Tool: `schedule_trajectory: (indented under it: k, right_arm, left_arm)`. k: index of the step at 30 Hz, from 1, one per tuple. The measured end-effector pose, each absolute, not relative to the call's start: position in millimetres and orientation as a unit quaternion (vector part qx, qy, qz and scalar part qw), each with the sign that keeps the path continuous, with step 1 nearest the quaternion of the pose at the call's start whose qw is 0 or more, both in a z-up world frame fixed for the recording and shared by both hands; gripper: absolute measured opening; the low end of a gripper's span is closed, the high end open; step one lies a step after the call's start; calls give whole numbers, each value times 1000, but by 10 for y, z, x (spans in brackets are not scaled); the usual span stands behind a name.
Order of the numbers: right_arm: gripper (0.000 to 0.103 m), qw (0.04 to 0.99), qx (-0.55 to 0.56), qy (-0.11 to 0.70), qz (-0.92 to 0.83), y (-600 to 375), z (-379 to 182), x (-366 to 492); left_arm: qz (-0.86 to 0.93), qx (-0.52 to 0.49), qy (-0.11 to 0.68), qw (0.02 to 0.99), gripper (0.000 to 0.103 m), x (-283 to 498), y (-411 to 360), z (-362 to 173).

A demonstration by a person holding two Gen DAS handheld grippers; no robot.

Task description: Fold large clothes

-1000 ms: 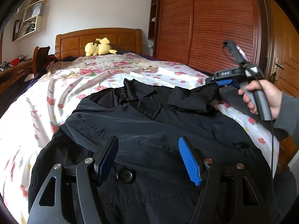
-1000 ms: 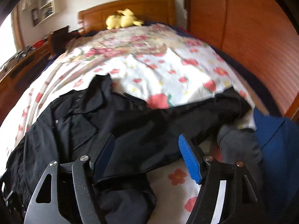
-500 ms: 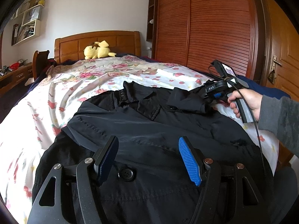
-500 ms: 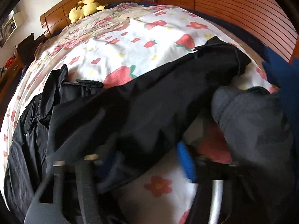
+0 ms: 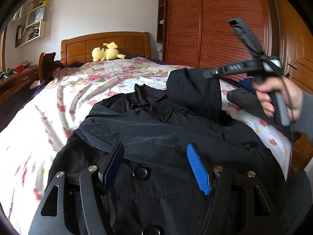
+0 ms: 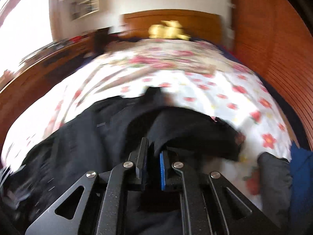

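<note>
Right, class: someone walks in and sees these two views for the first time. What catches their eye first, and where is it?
First, the black coat spread across the near end of the floral bedspread. Next, the right gripper, its jaws closing on a black sleeve that hangs lifted at the coat's right side. Last, the yellow plush toy at the wooden headboard, far end of the bed.

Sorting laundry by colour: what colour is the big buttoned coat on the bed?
Black coat, clearest in the left wrist view.
</note>
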State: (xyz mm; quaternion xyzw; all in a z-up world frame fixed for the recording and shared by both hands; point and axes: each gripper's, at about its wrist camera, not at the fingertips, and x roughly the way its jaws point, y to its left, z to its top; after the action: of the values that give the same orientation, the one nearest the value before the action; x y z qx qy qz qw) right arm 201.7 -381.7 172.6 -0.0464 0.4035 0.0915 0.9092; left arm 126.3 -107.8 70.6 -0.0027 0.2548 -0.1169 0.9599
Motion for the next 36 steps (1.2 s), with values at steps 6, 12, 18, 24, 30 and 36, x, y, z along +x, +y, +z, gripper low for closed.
schedule_trajectory:
  k: [6, 12, 18, 24, 30, 36]
  right_arm:
    - [11, 890, -69, 431, 131, -3382, 1524, 1589]
    - [11, 875, -67, 459, 136, -3379, 1288, 1379]
    - [12, 861, -75, 483, 140, -3337, 1114, 1159]
    - [42, 869, -66, 474, 126, -3407, 1094, 1037]
    - [53, 884, -75, 454, 81, -3597, 1202, 1095]
    - [55, 895, -52, 443, 26, -3940, 1283, 1336]
  left_arm:
    - [-104, -8, 250, 963, 69, 1170, -992, 741]
    - [-90, -7, 244, 965, 69, 1053, -933, 767]
    - [-90, -3, 239, 967, 69, 977, -921, 789]
    - [-93, 0, 240, 966, 69, 955, -894, 756]
    - [-96, 3, 239, 966, 69, 911, -897, 774]
    - [-97, 9, 241, 966, 69, 883, -884, 756]
